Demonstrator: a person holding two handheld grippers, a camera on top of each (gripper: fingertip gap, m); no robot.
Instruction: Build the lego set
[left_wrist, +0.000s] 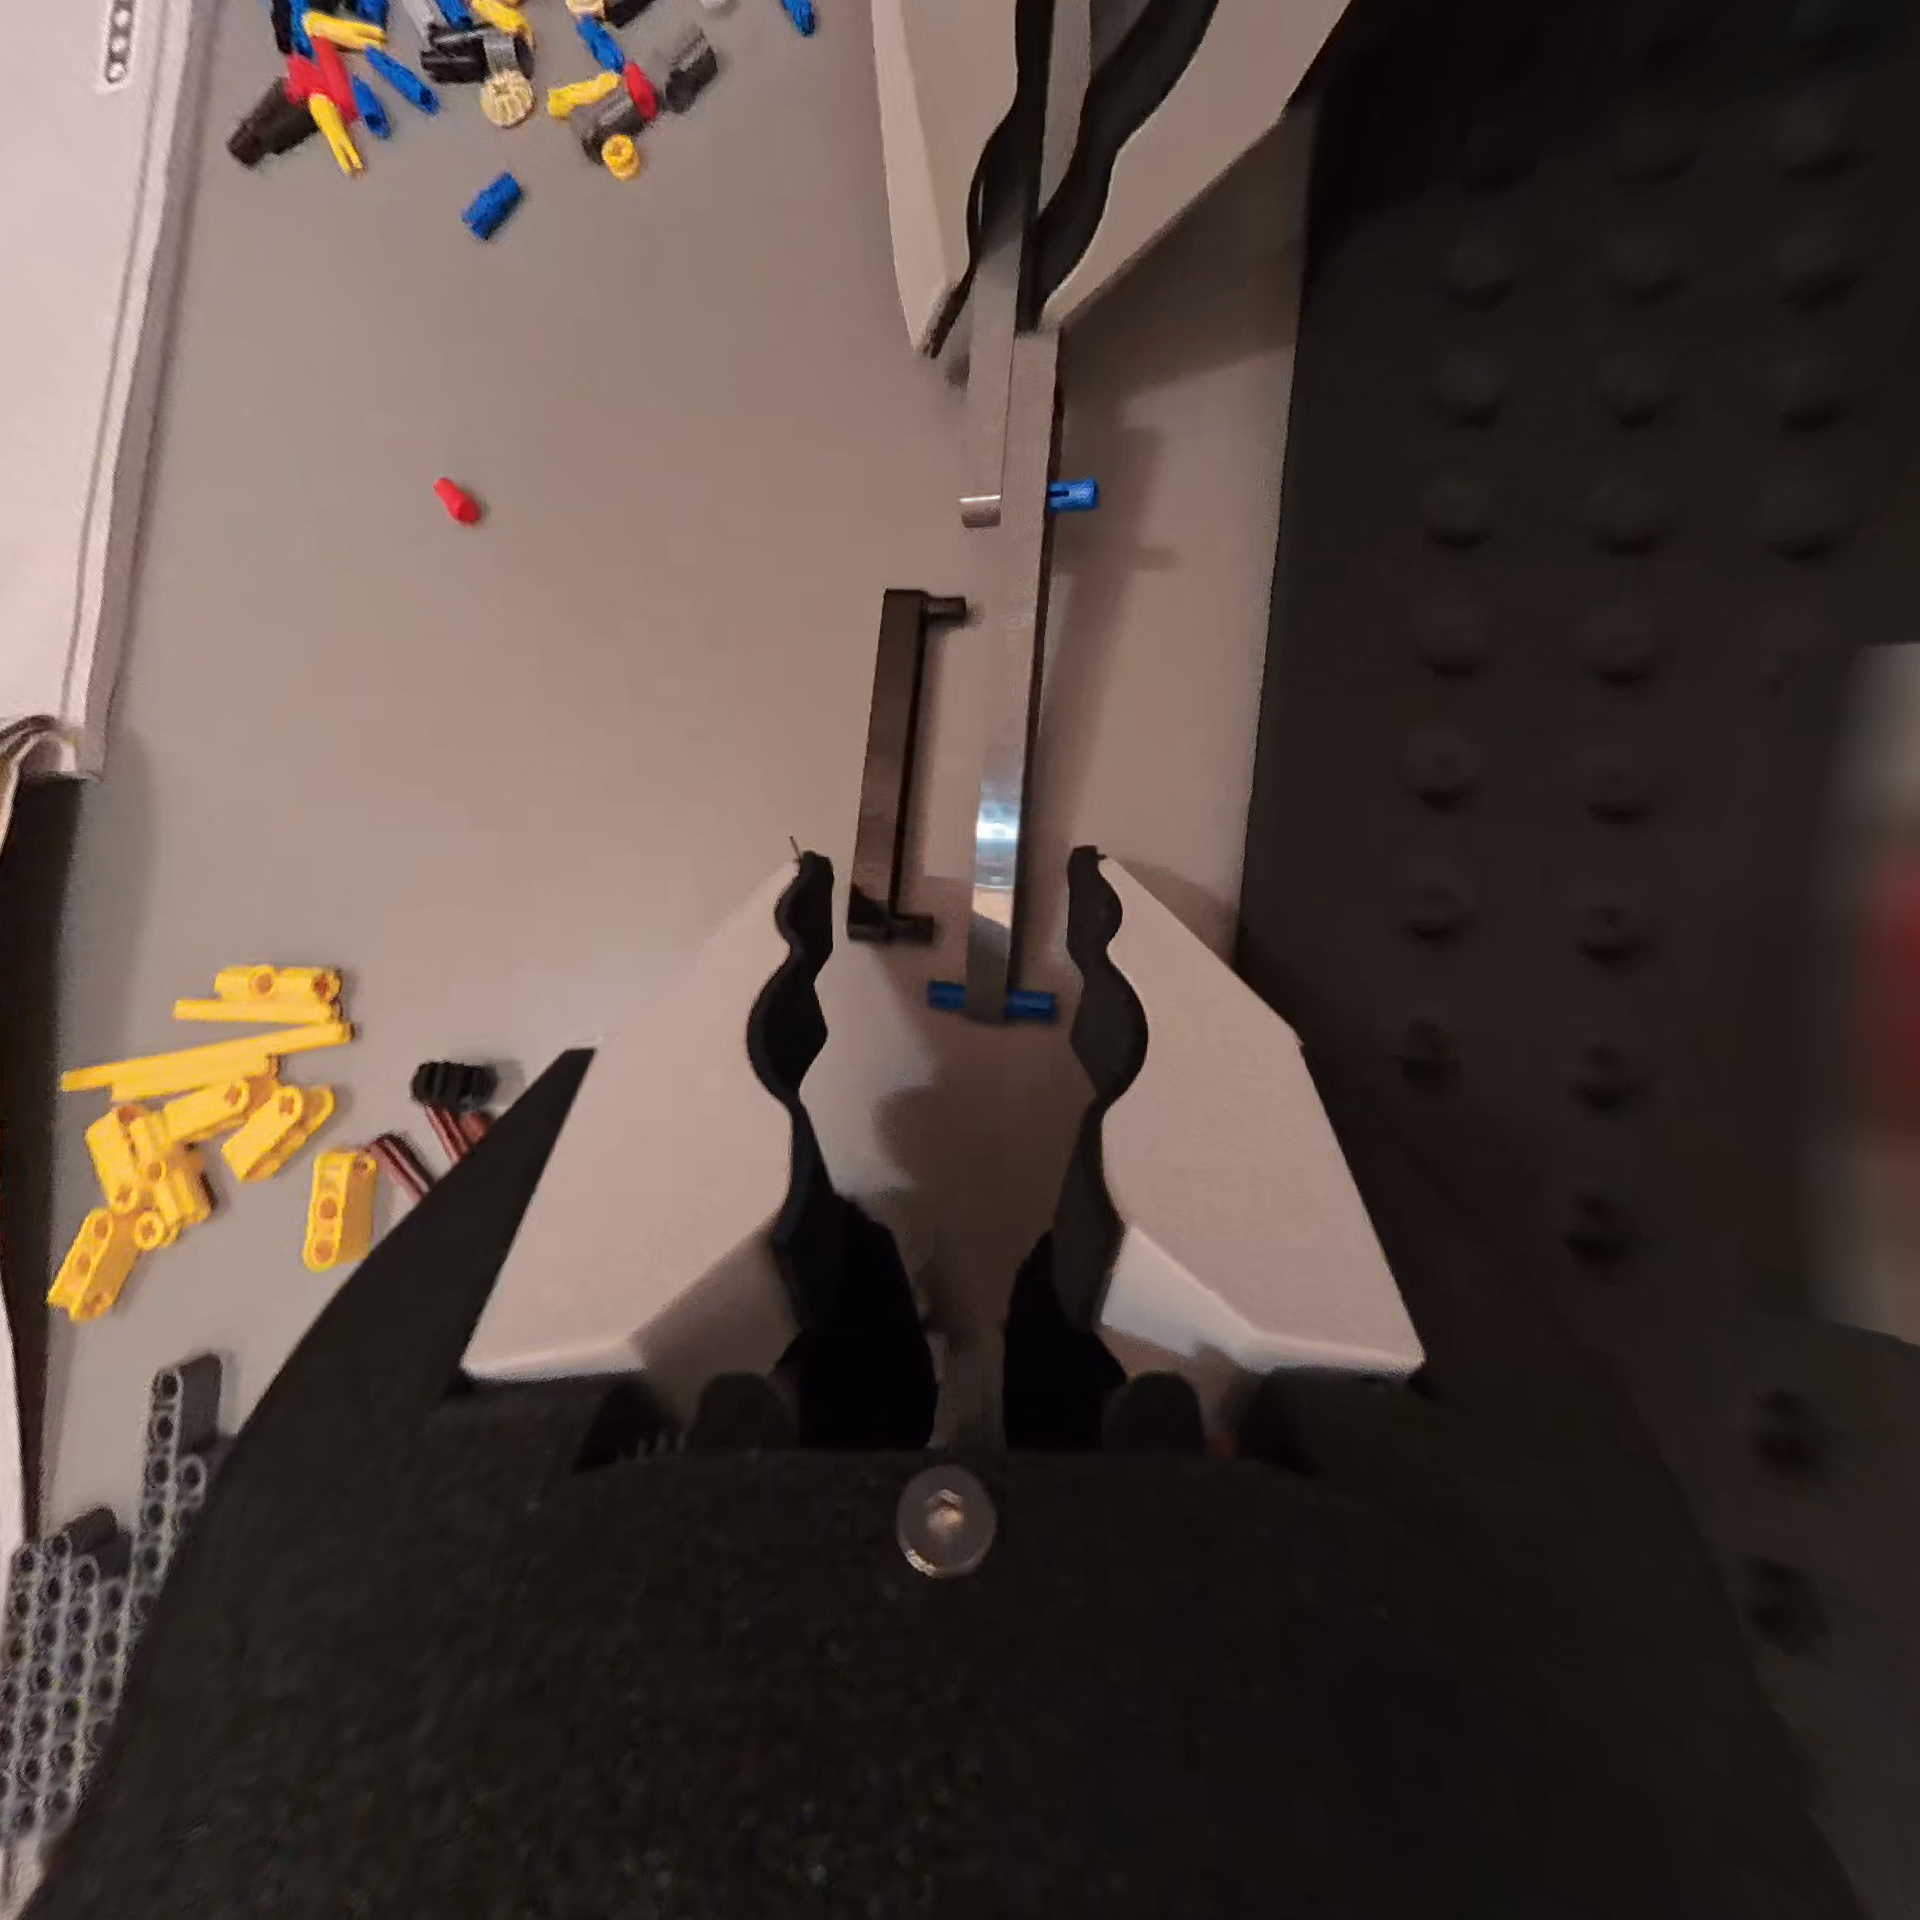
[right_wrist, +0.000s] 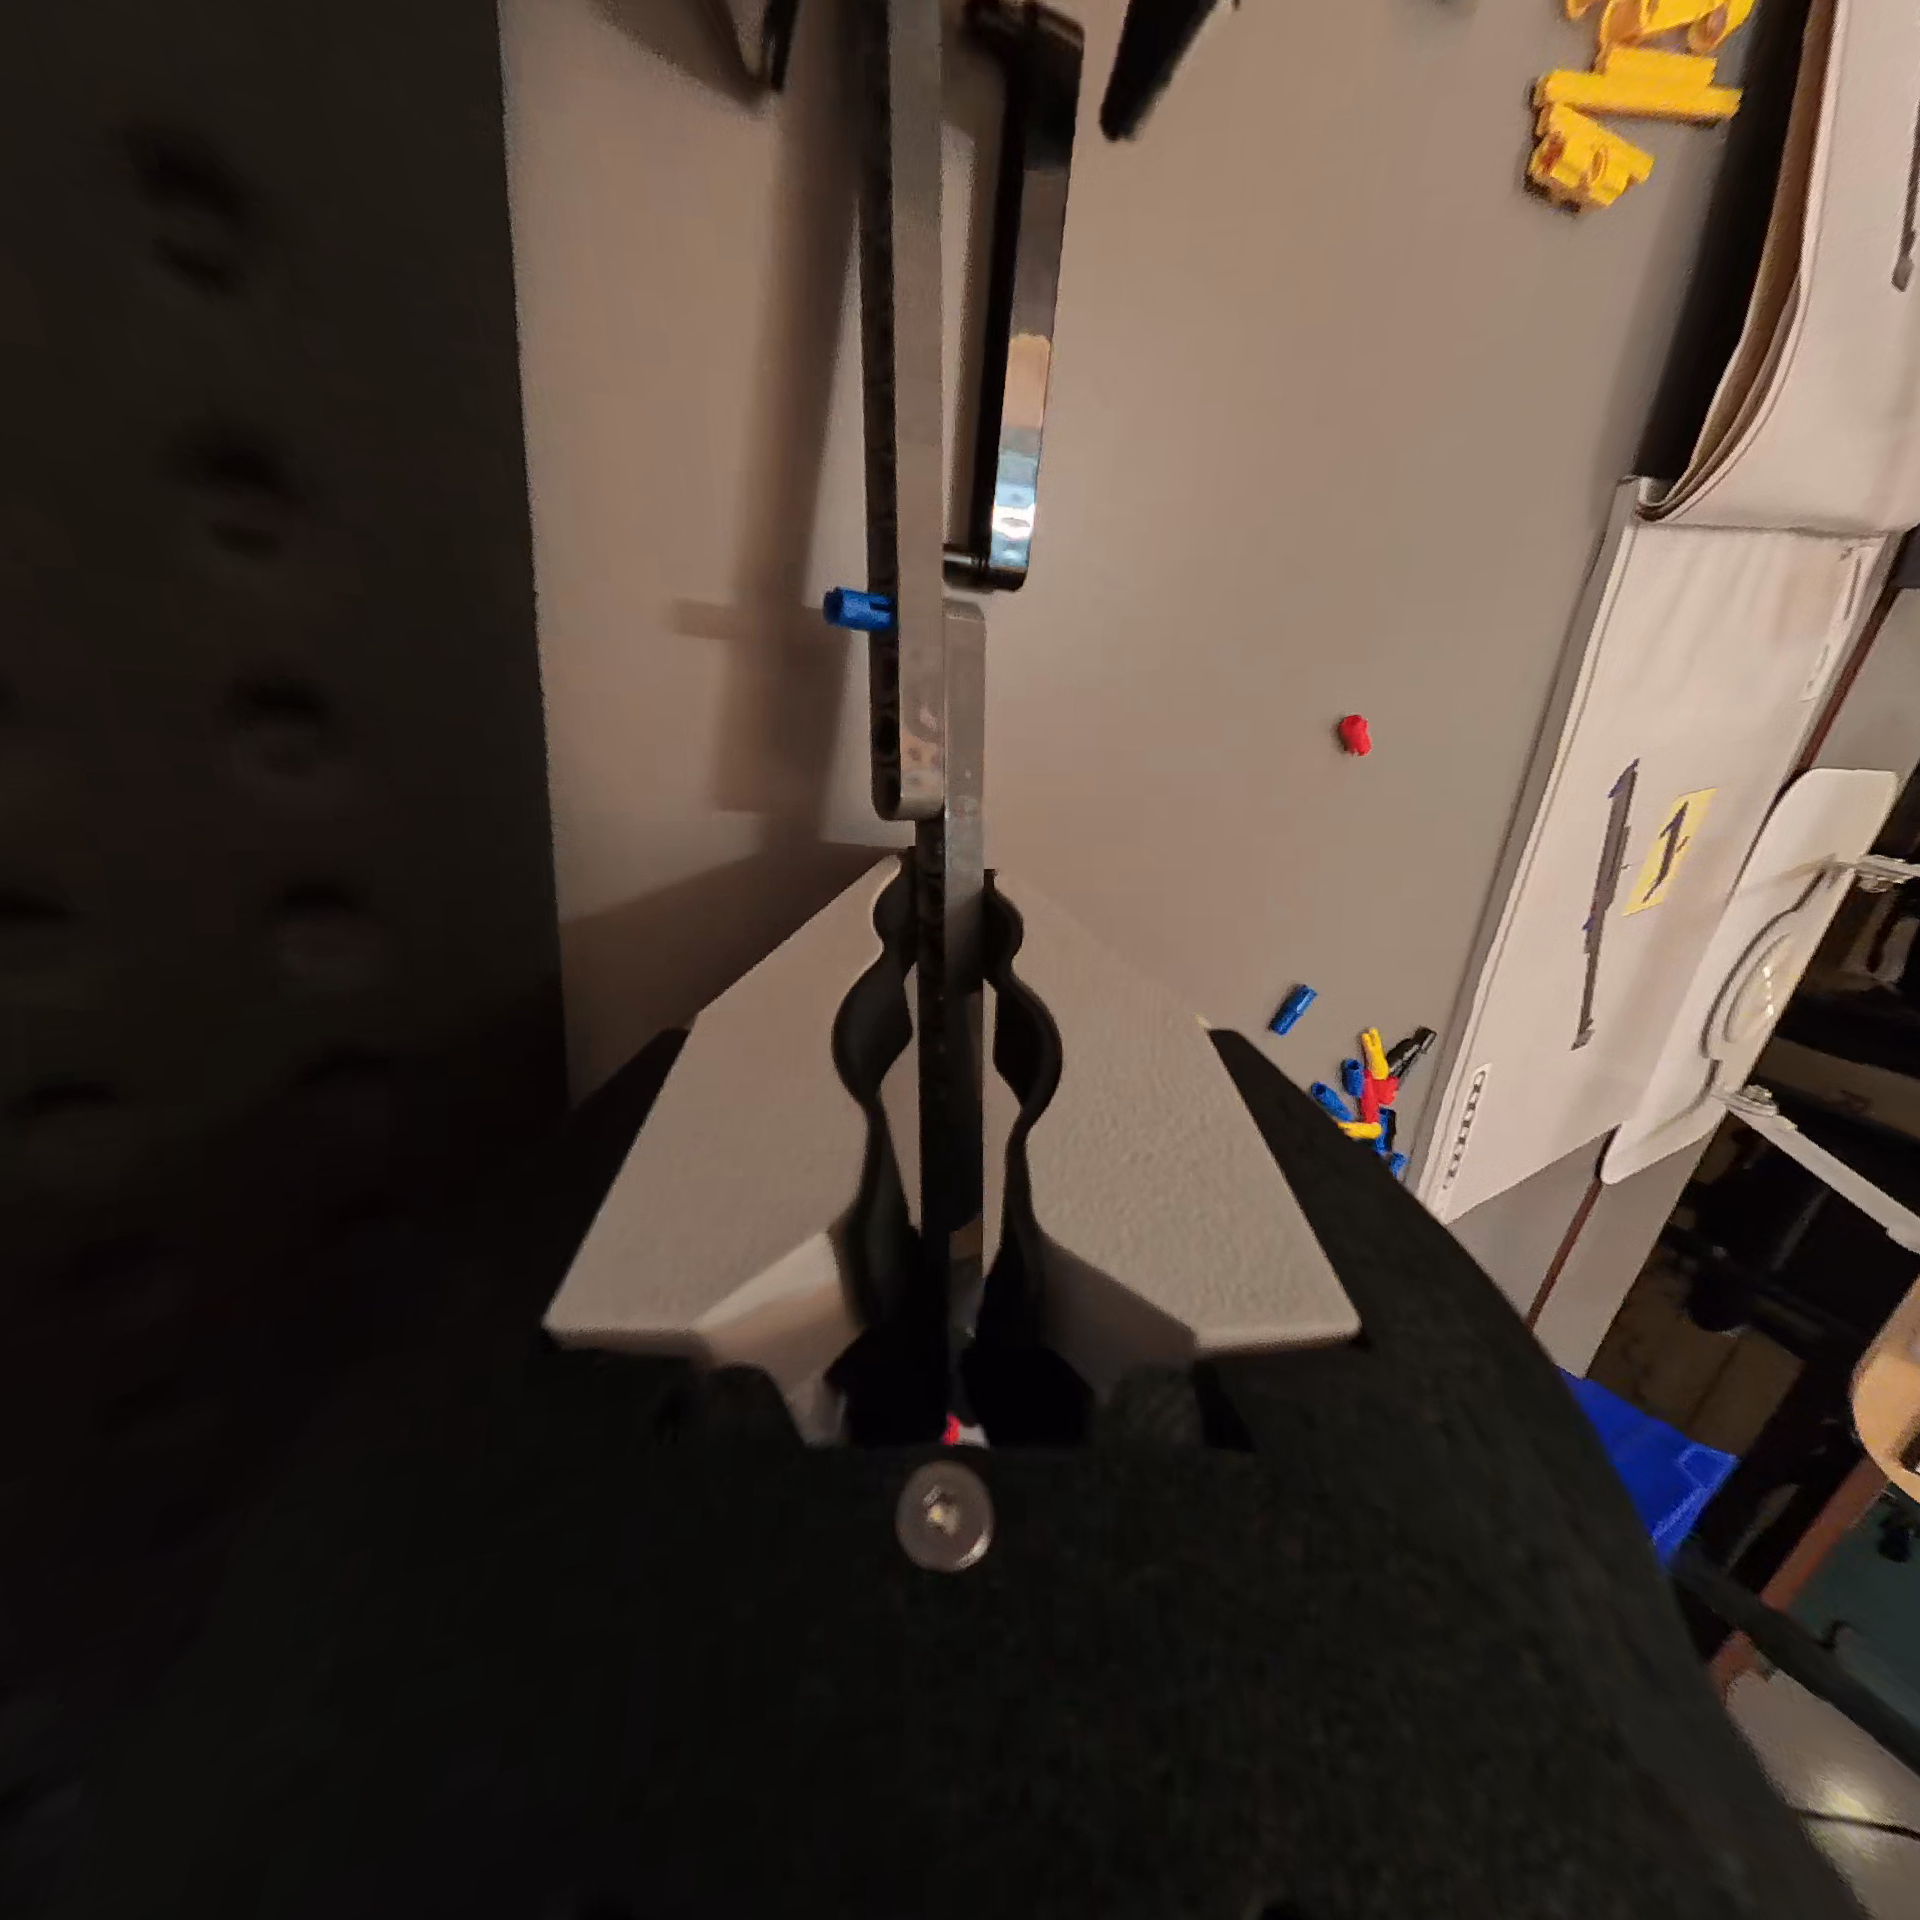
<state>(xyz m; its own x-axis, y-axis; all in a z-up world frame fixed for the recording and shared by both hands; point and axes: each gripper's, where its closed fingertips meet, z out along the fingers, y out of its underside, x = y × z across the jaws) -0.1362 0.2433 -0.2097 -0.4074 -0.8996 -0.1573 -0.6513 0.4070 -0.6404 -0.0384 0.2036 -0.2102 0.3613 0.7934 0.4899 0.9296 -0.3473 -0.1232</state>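
While the right hand-held gripper (right_wrist: 948, 914) clamps the long grey plastic beam assembly (right_wrist: 961, 727) edge-on, steadying it above the grey bench (right_wrist: 1195, 520).
Left hand-held gripper (left_wrist: 948, 883) waits spread apart around its far end, near the blue plastic pins (left_wrist: 992, 1000), apparently ready to press.

No brand name, word or number can be read with any certainty in either view.

Right wrist view, right of frame: the open white instruction booklet (right_wrist: 1704, 665) carries a small yellow panel (right_wrist: 1669, 850) with one dark printed mark, too blurred to read. Beside it, to its left on the same page, is a long dark part drawing (right_wrist: 1608, 904), without a legible caption. Near the page's lower edge is a short strip of ring marks (right_wrist: 1468, 1114).

Left wrist view, upper left corner: the same kind of ring-mark strip (left_wrist: 121, 44) appears on the white page, cut off by the frame edge. These are symbols only, with no lettering visible.
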